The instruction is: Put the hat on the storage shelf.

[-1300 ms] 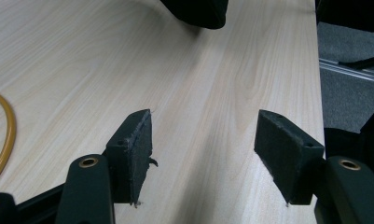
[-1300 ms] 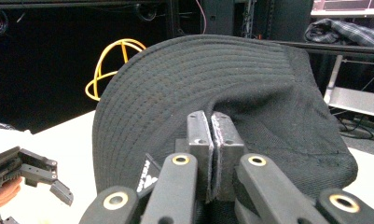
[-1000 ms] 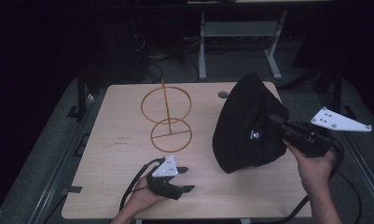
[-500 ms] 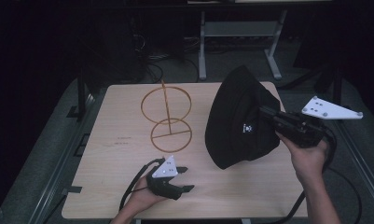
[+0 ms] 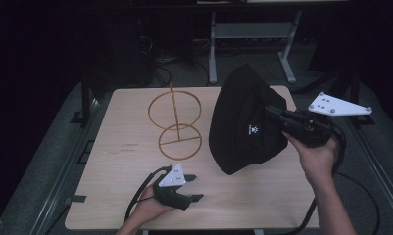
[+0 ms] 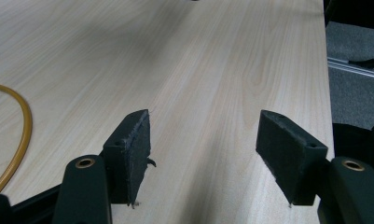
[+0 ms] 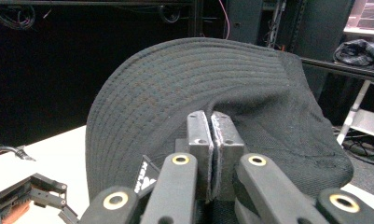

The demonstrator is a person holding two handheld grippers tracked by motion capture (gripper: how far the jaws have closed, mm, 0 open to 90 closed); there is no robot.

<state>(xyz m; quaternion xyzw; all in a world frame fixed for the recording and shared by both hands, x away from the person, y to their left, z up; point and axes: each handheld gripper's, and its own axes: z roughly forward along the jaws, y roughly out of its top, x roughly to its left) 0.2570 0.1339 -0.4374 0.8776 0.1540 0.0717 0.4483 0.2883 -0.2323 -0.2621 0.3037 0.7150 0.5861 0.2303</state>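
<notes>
Since a moment ago, my right claw point(image 5: 271, 113) has carried the black hat point(image 5: 248, 122) a little to the left and upward over the table point(image 5: 115, 196), so the hat now hangs nearer the wire stand point(image 5: 177, 122). My left claw point(image 5: 193, 187) has not moved.

In the high view, my right hand point(image 5: 316, 156) comes in from the lower right and holds its claw level, pointing left. The claw is clenched on the edge of the hat, pinching the cloth between its pads. The hat hangs tilted, its rounded crown toward the back and its lower edge just above the right half of the table. A small white logo shows on the side facing me. A grey three-cornered plate point(image 5: 338, 105) sits on top of this claw.

In the right gripper view, the two pads point(image 7: 199, 135) are pressed together with a fold of black stitched brim point(image 7: 166, 88) caught between them, and the hat rises up behind them.

My left claw rests near the front edge of the table, held in my left hand point(image 5: 152, 208), well apart from the hat. In the left gripper view its jaws stand wide and released, with bare pale wood between them and a curve of the orange wire point(image 6: 21, 135) at the far left.

The wire stand, two orange hoops on a thin upright rod, is on the middle of the table, left of the hat.
</notes>
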